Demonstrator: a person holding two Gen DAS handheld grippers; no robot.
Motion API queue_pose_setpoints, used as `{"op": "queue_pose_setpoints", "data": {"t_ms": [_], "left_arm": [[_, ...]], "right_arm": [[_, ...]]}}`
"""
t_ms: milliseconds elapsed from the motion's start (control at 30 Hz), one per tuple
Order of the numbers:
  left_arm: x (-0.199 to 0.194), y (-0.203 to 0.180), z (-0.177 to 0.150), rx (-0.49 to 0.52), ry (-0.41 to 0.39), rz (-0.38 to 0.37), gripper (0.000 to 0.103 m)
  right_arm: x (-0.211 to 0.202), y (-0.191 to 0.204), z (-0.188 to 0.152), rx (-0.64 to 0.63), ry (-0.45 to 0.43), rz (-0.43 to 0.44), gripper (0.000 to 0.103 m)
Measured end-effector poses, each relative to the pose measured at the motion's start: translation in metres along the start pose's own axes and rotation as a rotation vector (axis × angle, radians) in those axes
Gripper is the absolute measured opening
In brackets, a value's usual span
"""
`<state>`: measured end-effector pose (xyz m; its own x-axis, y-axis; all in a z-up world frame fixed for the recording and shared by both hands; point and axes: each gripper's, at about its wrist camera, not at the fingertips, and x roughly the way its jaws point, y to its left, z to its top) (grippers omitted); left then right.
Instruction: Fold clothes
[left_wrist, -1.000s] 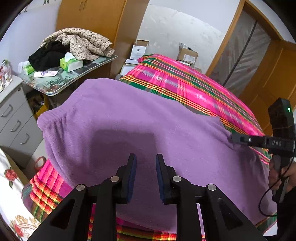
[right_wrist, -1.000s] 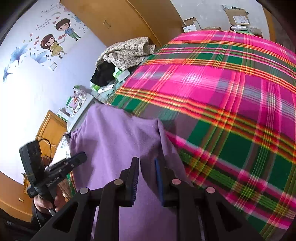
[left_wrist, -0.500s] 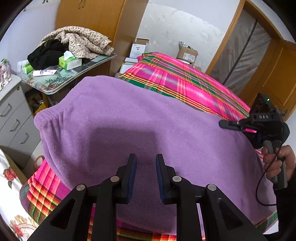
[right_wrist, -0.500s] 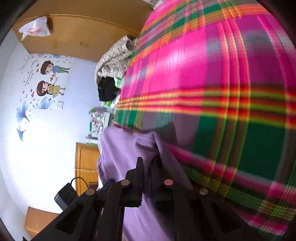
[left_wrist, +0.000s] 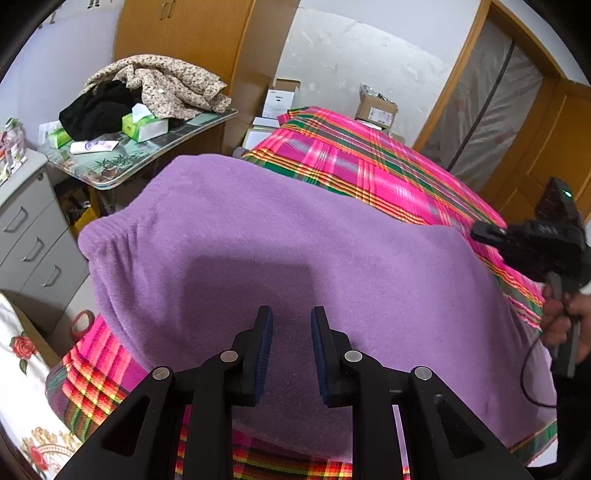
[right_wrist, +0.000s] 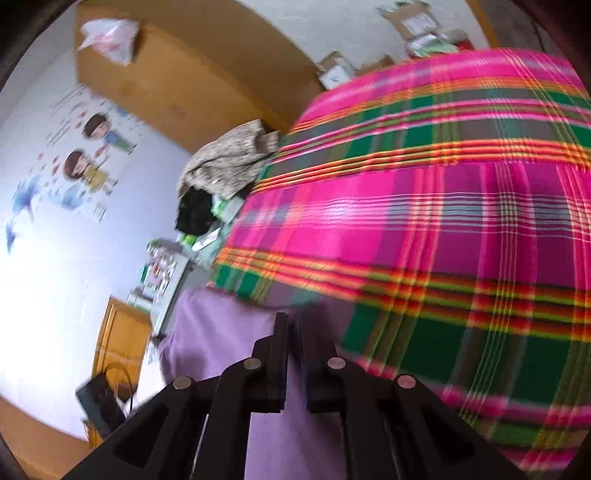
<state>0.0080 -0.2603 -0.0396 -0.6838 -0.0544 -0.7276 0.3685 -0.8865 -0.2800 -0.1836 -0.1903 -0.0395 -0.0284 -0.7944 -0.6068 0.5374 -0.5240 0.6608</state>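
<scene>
Fold barely begun: right gripper (right_wrist: 293, 334) is pinching the garment (left_wrist: 295, 258) corner on the bed (left_wrist: 388, 173), jaws just closed; left gripper (left_wrist: 291, 332) is hovering, jaws apart and empty.

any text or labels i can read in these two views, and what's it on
None can be read for sure.
White box by the wardrobe: dark label, too small.
Cardboard box behind the bed: label too small.
Right gripper body: pale markings, blurred.
White tube on the side table: print too small.
Tissue pack: print unreadable.
Wall sticker with cartoon children: small writing, blurred.
</scene>
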Motion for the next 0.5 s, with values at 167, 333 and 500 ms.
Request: {"op": "queue_pose_setpoints", "data": {"t_ms": [167, 333, 500], "left_arm": [[-0.002, 0.001, 0.0, -0.001, -0.005, 0.009, 0.022], [-0.009, 0.017, -0.001, -0.021, -0.017, 0.041, 0.022], [-0.015, 0.036, 0.0, -0.054, -0.029, 0.066, 0.022]], "right_arm": [[0.011, 0.002, -0.027, -0.025, 0.09, 0.025, 0.007], [0.009, -0.034, -0.031, 0.111, 0.07, -0.002, 0.0], [-0.012, -0.026, -0.035, 0.103, 0.007, 0.034, 0.004]]}}
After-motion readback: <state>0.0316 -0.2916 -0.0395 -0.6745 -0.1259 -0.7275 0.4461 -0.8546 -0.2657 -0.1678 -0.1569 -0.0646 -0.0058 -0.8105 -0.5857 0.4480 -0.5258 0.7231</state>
